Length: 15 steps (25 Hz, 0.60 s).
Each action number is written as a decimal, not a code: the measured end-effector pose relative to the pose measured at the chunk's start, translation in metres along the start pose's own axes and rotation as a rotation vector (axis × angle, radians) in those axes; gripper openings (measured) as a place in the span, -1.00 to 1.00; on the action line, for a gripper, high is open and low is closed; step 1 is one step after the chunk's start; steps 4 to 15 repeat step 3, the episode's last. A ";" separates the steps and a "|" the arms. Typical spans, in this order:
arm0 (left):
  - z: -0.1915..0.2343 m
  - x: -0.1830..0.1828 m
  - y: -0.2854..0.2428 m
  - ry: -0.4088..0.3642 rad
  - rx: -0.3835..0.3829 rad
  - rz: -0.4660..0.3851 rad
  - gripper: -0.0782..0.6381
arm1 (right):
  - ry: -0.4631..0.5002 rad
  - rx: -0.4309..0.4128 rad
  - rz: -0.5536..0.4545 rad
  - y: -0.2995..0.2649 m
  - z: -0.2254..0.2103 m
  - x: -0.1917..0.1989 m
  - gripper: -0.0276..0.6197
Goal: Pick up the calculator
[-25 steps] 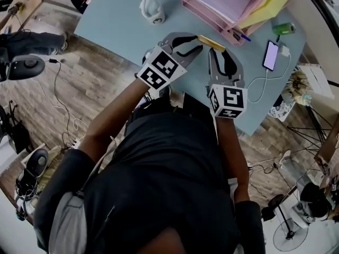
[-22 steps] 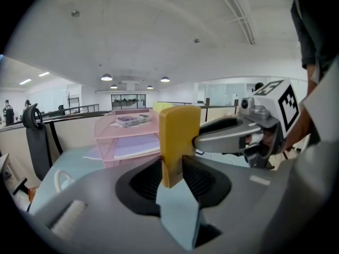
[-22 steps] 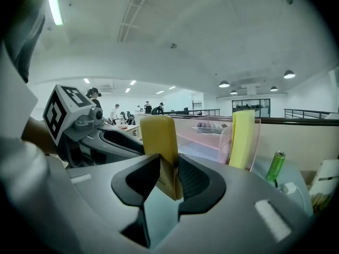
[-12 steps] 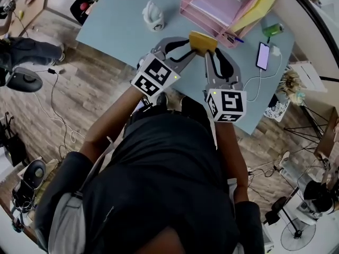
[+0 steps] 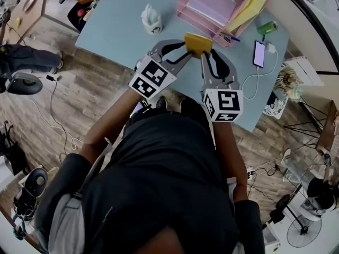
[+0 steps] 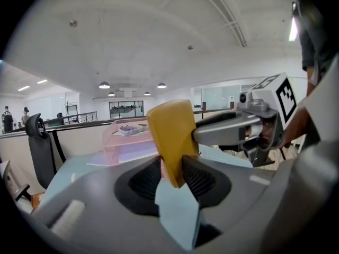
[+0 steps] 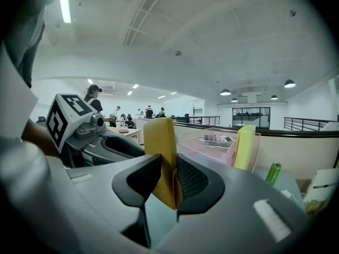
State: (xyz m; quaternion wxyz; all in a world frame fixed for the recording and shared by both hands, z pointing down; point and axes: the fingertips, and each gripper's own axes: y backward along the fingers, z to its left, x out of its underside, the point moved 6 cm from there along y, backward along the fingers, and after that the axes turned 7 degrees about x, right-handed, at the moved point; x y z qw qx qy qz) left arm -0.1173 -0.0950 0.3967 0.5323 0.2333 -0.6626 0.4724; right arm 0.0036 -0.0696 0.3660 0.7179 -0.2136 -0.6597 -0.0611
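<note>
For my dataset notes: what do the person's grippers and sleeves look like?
The left gripper and right gripper are grey rounded shells with black ribbed pads; each carries a white cube with black square markers. The person wears a dark top; no sleeves cover the forearms.

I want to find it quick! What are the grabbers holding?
Find the blue table. Over its near edge, the left gripper and right gripper both pinch a flat yellow slab. Unlike the yellow folder by the pink trays, it's off the table.
</note>
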 end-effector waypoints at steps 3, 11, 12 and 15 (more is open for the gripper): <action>0.001 0.002 0.001 0.003 0.001 0.001 -0.34 | -0.002 0.001 0.003 -0.001 0.002 0.001 -0.62; 0.001 0.002 0.001 0.003 0.001 0.001 -0.34 | -0.002 0.001 0.003 -0.001 0.002 0.001 -0.62; 0.001 0.002 0.001 0.003 0.001 0.001 -0.34 | -0.002 0.001 0.003 -0.001 0.002 0.001 -0.62; 0.001 0.002 0.001 0.003 0.001 0.001 -0.34 | -0.002 0.001 0.003 -0.001 0.002 0.001 -0.62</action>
